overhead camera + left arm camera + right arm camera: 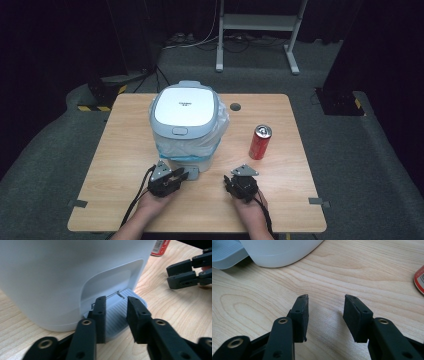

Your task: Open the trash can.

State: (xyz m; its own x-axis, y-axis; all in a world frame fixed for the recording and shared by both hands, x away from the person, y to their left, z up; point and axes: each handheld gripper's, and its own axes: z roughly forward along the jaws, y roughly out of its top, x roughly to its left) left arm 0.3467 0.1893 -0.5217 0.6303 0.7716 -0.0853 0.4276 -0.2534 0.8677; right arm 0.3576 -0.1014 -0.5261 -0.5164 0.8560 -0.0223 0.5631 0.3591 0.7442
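The bin (186,125) is sitting mid-table, lid down; its pedal (117,315) is facing the near edge. The left gripper (115,315) is hovering over it, jaws apart — pressing seems undone. The right gripper (325,315) is idling open and empty.

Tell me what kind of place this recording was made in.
Probably a lab or studio set up for recording, not a home: dark curtains wall in a grey carpeted floor, cables trail beneath a white stand, and a lone wooden table holds a pedal bin and a soda can.
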